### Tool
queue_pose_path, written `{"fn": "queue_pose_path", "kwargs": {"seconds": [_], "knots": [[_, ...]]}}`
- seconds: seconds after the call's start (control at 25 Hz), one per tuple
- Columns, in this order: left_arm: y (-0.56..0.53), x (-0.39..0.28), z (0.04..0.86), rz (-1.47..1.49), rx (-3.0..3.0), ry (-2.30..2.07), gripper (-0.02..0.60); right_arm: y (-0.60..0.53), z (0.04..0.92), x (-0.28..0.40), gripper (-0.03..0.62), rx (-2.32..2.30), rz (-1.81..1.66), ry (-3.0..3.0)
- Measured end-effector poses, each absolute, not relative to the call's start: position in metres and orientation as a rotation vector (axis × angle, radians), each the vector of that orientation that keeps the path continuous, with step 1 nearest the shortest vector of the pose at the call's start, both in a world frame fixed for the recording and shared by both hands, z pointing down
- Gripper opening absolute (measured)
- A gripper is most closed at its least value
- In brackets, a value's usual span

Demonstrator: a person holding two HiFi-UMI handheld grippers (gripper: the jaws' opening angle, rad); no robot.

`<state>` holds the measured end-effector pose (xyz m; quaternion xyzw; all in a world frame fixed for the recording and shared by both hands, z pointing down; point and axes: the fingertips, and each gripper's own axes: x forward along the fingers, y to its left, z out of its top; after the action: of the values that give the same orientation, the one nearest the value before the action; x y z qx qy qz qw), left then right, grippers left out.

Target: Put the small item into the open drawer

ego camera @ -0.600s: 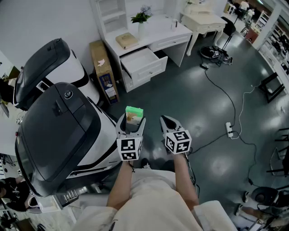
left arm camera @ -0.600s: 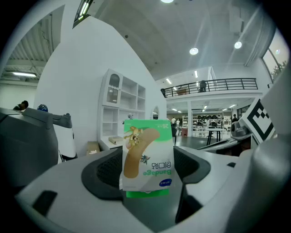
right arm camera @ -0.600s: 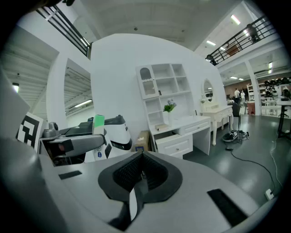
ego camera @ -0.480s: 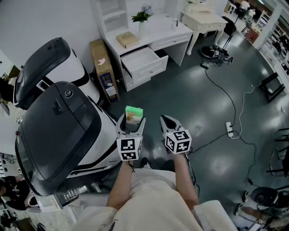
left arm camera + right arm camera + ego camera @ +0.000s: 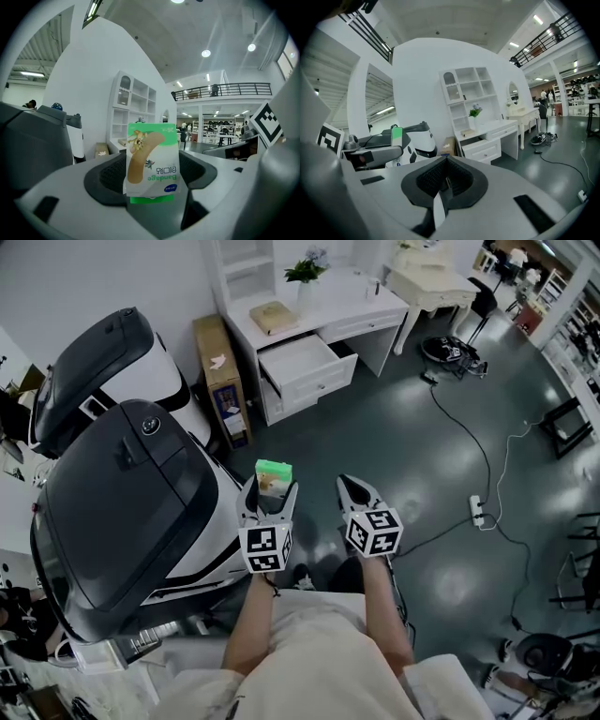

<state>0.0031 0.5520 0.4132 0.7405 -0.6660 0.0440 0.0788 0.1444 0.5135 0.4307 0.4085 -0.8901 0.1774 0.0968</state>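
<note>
A green and white bandage box stands upright between the jaws of my left gripper, which is shut on it. In the left gripper view the bandage box fills the middle. My right gripper hangs beside it at the same height, shut with nothing in it; its jaws meet at the tips. Both are held over the dark floor, well short of the white desk. The desk's drawer is pulled open at the far side; the same drawer shows ahead in the right gripper view.
Two big dark-and-white pod machines stand close on the left. A cardboard box leans beside the desk. A potted plant and a tan item sit on the desktop. A cable and power strip lie on the floor at right.
The head view has shifted slightly, so the desk and drawer sit a little further right. Both grippers keep their places, and the box stays in the left one.
</note>
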Motion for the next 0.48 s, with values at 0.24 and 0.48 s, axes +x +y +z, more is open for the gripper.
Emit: {"fn": "queue_pose_path", "kwargs": {"seconds": [0.24,0.48], "knots": [[0.547,0.004,0.420,0.115,2.199,-1.978,0.358,0.501,0.426,0.167,0.025,1.311,0.644,-2.648],[0.531,-0.008,0.422,0.105,2.179,-2.003,0.359,0.479,0.427,0.163,0.025,1.338,0.643,-2.664]]}}
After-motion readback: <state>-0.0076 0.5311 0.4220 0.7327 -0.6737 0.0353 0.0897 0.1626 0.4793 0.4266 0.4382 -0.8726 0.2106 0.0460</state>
